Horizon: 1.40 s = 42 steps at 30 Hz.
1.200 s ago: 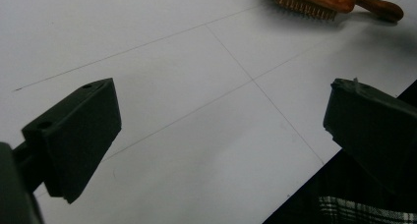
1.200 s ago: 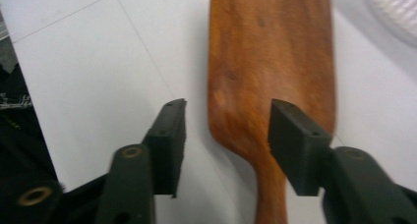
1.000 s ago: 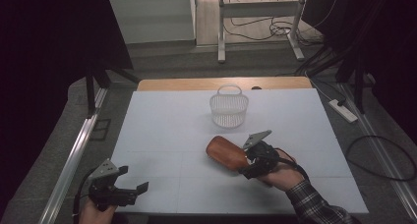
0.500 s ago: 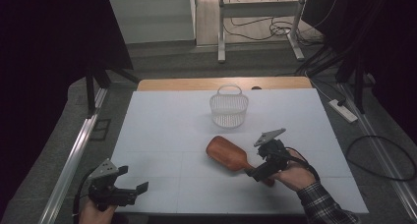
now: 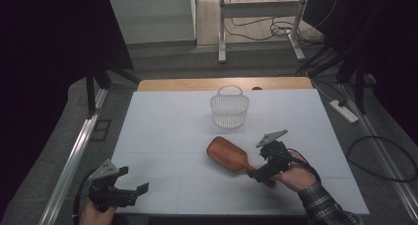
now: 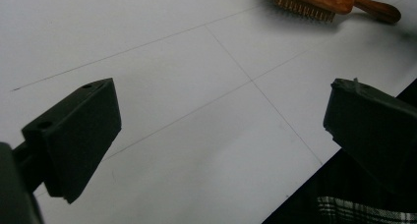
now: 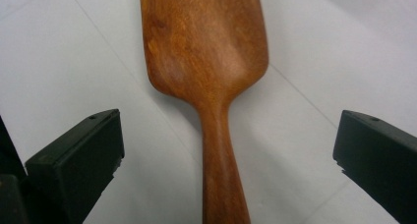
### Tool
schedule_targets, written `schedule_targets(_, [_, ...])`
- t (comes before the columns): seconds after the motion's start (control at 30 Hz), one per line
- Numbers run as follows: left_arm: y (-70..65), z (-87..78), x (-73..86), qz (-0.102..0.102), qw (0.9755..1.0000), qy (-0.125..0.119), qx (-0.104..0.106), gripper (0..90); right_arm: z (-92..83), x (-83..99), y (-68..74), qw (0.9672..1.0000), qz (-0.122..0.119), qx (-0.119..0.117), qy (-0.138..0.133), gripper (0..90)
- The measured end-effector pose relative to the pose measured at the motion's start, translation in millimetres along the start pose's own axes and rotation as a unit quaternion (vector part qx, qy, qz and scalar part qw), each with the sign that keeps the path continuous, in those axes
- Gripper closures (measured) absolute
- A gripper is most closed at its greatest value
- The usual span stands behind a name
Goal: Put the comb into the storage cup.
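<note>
A wooden hairbrush (image 5: 227, 155) lies back-up on the white sheet (image 5: 162, 131), its handle pointing toward the person's right hand. My right gripper (image 5: 259, 173) straddles the handle; its jaws have just been opening and now stand wide. In the right gripper view the brush (image 7: 206, 52) runs up the middle, the handle lying between the jaws of the right gripper (image 7: 228, 145) and touching neither pad. My left gripper (image 5: 133, 190) rests open at the sheet's near left corner. In the left gripper view my left gripper (image 6: 221, 130) holds nothing, and the brush (image 6: 319, 0) shows bristles-down far off.
A white wire basket (image 5: 229, 109) with a handle stands upright at the middle back of the sheet. A wooden table edge (image 5: 222, 83) runs behind it. A power strip (image 5: 345, 111) and cables lie on the floor to the right.
The right gripper has slid right and toward the person along the brush handle, and its jaws have spread. The brush stays where it lay. The left gripper has not moved.
</note>
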<state>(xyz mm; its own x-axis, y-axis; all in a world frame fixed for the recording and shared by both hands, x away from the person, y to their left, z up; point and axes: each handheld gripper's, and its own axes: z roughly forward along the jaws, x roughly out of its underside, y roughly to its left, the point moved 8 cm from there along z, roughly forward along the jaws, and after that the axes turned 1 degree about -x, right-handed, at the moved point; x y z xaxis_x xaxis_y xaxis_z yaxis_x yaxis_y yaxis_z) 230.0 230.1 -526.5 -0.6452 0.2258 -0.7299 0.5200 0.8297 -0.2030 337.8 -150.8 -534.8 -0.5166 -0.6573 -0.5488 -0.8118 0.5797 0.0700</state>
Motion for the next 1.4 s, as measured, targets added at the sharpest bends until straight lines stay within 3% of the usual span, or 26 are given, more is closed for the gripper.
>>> schedule_targets(0.23, [-0.1, 0.0, 0.0, 0.0, 1.0, 0.0, 0.001, 1.7, 19.4, 7.3, 2.3, 0.9993, -0.023, 0.007, 0.027, 0.0])
schedule_targets(0.4, [-0.2, 0.0, 0.1, 0.001, 1.0, 0.001, 0.001, 1.7, 25.0, 9.0, 0.8, 0.9993, -0.022, 0.01, 0.03, 0.0])
schedule_targets(0.77, [-0.3, 0.1, 0.1, 0.001, 1.0, 0.001, 0.003, 1.7, 38.4, 16.1, 0.2, 0.9977, -0.018, 0.014, 0.064, 0.0])
schedule_targets(1.13, [-0.4, 0.2, 0.1, 0.0, 1.0, 0.001, 0.005, 1.6, 41.1, 15.4, 0.6, 0.9967, -0.01, 0.016, 0.079, 0.2])
schedule_targets(1.23, [-0.5, 0.2, 0.1, 0.001, 1.0, 0.001, 0.005, 1.6, 41.5, 13.9, 0.7, 0.9965, -0.019, 0.025, 0.077, 6.7])
schedule_targets(1.4, [-0.4, 0.4, 0.2, 0.001, 1.0, 0.002, 0.005, 1.6, 39.8, 12.2, 2.2, 0.9964, -0.028, 0.024, 0.076, 28.6])
